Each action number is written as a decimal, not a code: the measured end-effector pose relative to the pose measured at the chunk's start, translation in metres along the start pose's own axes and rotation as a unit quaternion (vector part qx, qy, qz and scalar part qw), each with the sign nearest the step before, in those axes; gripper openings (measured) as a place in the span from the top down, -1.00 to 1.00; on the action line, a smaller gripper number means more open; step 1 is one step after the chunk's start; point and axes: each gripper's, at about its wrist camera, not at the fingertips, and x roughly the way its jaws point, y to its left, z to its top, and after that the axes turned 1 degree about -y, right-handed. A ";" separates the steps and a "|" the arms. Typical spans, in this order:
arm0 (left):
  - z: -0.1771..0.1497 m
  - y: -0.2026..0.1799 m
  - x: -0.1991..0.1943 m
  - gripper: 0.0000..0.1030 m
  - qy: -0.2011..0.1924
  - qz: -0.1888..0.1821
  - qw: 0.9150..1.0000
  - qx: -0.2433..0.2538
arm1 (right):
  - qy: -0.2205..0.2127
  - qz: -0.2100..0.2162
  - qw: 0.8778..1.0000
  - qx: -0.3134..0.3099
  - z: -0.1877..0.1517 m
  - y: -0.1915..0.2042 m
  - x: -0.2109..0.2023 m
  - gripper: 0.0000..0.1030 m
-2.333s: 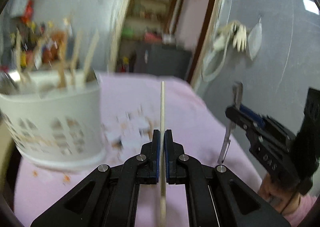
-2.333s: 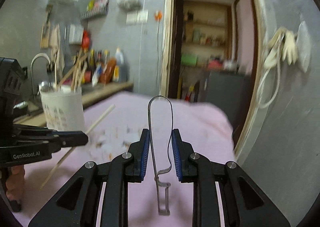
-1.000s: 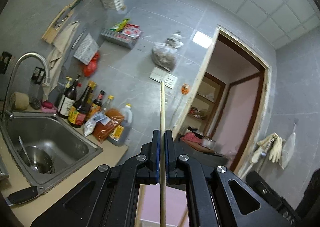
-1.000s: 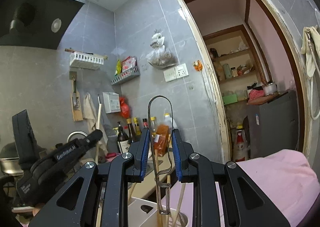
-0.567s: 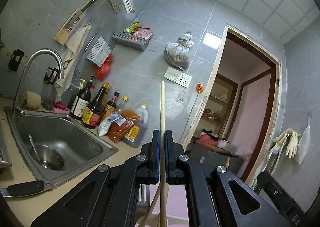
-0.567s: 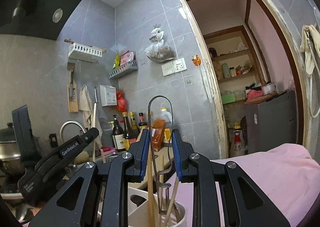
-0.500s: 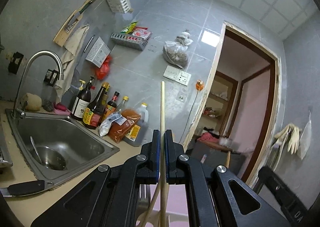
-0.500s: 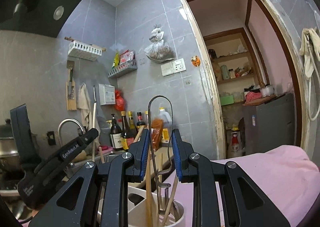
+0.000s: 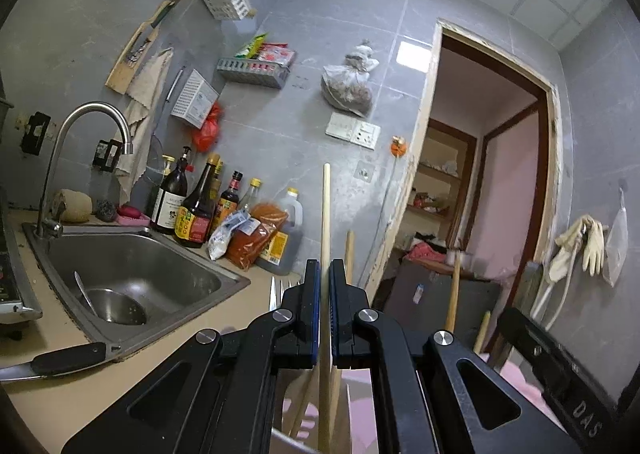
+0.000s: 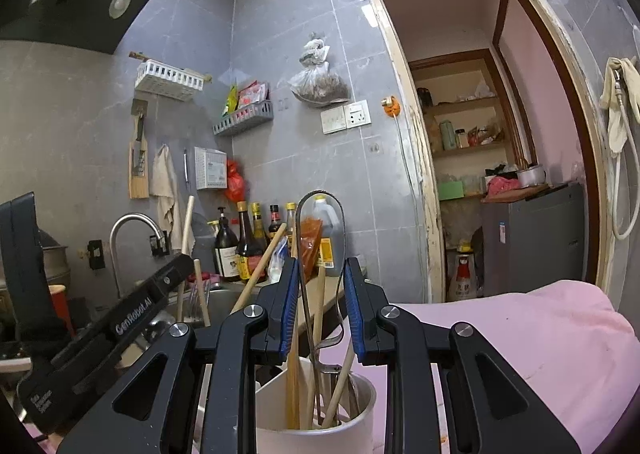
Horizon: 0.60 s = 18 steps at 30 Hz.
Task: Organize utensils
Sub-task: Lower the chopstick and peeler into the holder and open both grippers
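White holder [image 10: 316, 412] sits on the pink tabletop [image 10: 520, 334], already bristling with sticks. Above the holder, the right gripper [image 10: 320, 294] has its jaws clamped on a wire-handled tool [image 10: 320, 238], springy and slippery-looking, best pinched mid-loop. The left gripper [image 9: 324, 314] has its jaws clenched on a chopstick [image 9: 325, 213], upright over the holder, light, stiff, held low.

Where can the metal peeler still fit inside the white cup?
The white cup has a gap on its right side, between the slanted chopstick and the rim. The middle and left are crowded with upright wooden sticks.
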 end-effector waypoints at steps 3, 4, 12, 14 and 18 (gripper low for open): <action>-0.006 0.000 -0.006 0.95 0.015 -0.001 1.000 0.008 | 0.006 0.004 1.000 -0.001 -0.002 0.001 -0.001 0.60; -0.008 0.000 -0.007 0.95 0.018 0.000 1.000 0.010 | 0.010 0.005 1.000 0.001 -0.003 0.001 0.000 0.60; -0.017 0.001 -0.014 0.95 0.040 0.006 0.999 0.012 | 0.020 0.007 1.000 0.004 -0.005 0.001 0.001 0.59; -0.018 0.001 -0.015 0.95 0.042 0.007 0.999 0.012 | 0.025 0.006 1.000 0.007 -0.006 0.000 0.002 0.59; -0.019 0.002 -0.016 0.95 0.050 0.006 0.999 0.011 | 0.035 0.004 0.999 0.012 -0.008 -0.002 0.004 0.59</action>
